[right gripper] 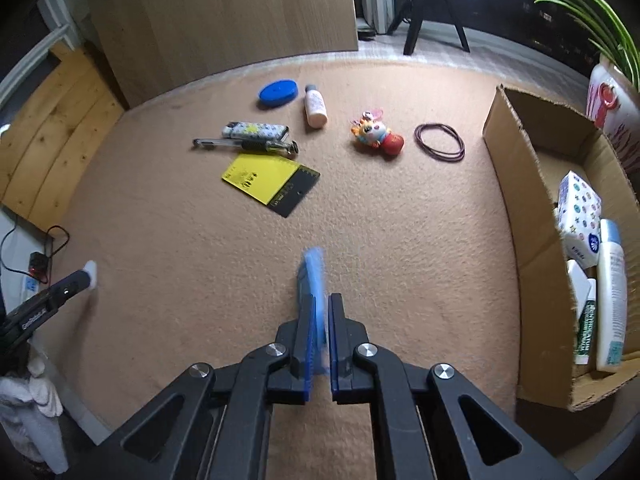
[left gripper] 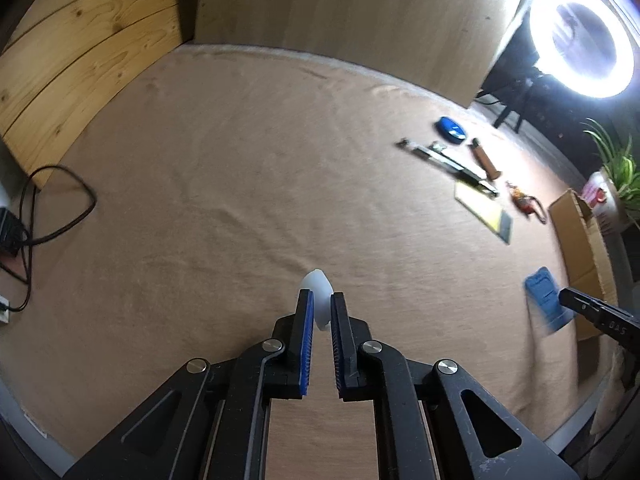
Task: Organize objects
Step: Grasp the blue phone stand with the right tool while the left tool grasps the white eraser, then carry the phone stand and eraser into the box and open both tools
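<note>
My left gripper is shut on a small white oval object, held above the tan cloth. It also shows at the left of the right wrist view. My right gripper is shut on a flat blue packet, held edge-on above the cloth; the packet also shows in the left wrist view. On the cloth lie a blue lid, a small bottle, a patterned lighter, a pen, a yellow-black card, a toy keychain and a rubber band loop.
An open cardboard box at the right holds a patterned carton, a white bottle and a tube. A plant stands behind it. Wooden boards line the back. Cables and a power strip lie at the left. A ring light glares.
</note>
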The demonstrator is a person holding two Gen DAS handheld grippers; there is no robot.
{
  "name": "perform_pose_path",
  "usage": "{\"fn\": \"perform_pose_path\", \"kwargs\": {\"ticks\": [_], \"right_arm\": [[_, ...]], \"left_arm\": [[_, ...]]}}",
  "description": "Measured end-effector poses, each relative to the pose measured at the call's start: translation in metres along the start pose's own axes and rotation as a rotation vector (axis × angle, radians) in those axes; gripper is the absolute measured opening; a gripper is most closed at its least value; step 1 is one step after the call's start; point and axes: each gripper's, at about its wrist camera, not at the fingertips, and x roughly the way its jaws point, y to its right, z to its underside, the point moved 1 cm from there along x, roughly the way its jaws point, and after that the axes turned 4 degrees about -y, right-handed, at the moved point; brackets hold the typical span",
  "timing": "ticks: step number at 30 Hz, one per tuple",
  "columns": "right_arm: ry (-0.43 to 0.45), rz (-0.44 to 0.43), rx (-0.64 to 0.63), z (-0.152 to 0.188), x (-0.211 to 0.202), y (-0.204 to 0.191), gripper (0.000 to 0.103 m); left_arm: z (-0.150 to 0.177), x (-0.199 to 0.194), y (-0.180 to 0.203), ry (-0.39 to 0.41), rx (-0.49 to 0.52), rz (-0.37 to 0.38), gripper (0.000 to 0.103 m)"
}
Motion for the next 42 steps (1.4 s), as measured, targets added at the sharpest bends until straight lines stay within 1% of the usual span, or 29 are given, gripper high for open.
{"fn": "perform_pose_path", "kwargs": {"ticks": [2, 3, 4, 6, 7, 8, 9, 11, 14, 17, 19, 21, 22, 25, 29, 32, 36, 38, 42], "right_arm": [[0.007, 0.019, -0.01, 0.001, -0.003, 0.002, 0.005], [0.007, 0.017, -0.012, 0.001, -0.003, 0.004, 0.006], [-0.004, -0.004, -0.005, 0.0, -0.001, 0.006, 0.006], [-0.039, -0.045, 0.002, -0.001, 0.005, 0.007, 0.017], [-0.065, -0.057, -0.007, -0.003, 0.009, 0.006, 0.034], [-0.072, -0.057, -0.021, -0.004, 0.011, 0.005, 0.047], [-0.071, -0.045, -0.033, -0.004, 0.013, 0.003, 0.048], [-0.086, -0.017, -0.053, -0.005, 0.021, -0.001, 0.048], [-0.131, -0.019, -0.082, -0.005, 0.033, -0.006, 0.048], [-0.149, 0.045, -0.142, -0.004, 0.044, -0.017, 0.048], [-0.17, 0.068, -0.173, -0.003, 0.051, -0.021, 0.048], [-0.163, 0.081, -0.185, -0.001, 0.053, -0.022, 0.04], [-0.155, 0.098, -0.196, 0.0, 0.052, -0.021, 0.033], [-0.152, 0.076, -0.184, 0.0, 0.049, -0.013, 0.033], [-0.131, 0.052, -0.134, 0.003, 0.04, 0.001, 0.033], [-0.096, 0.042, -0.096, 0.004, 0.024, 0.009, 0.033], [-0.027, 0.046, -0.06, 0.006, -0.004, 0.023, 0.033], [0.016, 0.059, -0.042, 0.008, -0.022, 0.033, 0.033], [0.083, 0.087, 0.003, 0.005, -0.048, 0.058, 0.033]], "left_arm": [[-0.002, -0.001, 0.01, 0.004, 0.015, 0.013, 0.009], [-0.003, 0.001, 0.015, 0.003, 0.025, 0.012, 0.009], [-0.003, 0.003, 0.019, 0.001, 0.031, 0.006, 0.009], [-0.002, 0.007, 0.023, -0.012, 0.031, 0.009, 0.009], [-0.001, 0.008, 0.023, -0.015, 0.029, 0.004, 0.009], [0.001, 0.008, 0.023, -0.016, 0.029, -0.002, 0.009], [0.002, 0.009, 0.023, -0.018, 0.028, -0.009, 0.009], [0.004, 0.012, 0.02, -0.026, 0.023, -0.012, 0.009], [0.006, 0.016, 0.016, -0.034, 0.016, -0.029, 0.009], [0.008, 0.019, 0.015, -0.04, 0.009, -0.032, 0.009], [0.01, 0.02, 0.015, -0.043, 0.008, -0.03, 0.009], [0.01, 0.021, 0.015, -0.044, 0.005, -0.025, 0.009], [0.01, 0.021, 0.015, -0.043, 0.003, -0.023, 0.009], [0.01, 0.022, 0.018, -0.046, 0.003, -0.009, 0.009], [0.007, 0.022, 0.029, -0.045, 0.015, 0.017, 0.009], [0.002, 0.02, 0.046, -0.043, 0.049, 0.038, 0.009], [-0.01, 0.019, 0.081, -0.034, 0.111, 0.08, 0.009], [-0.018, 0.02, 0.105, -0.026, 0.153, 0.099, 0.009], [-0.032, 0.022, 0.164, -0.007, 0.25, 0.153, 0.009]]}}
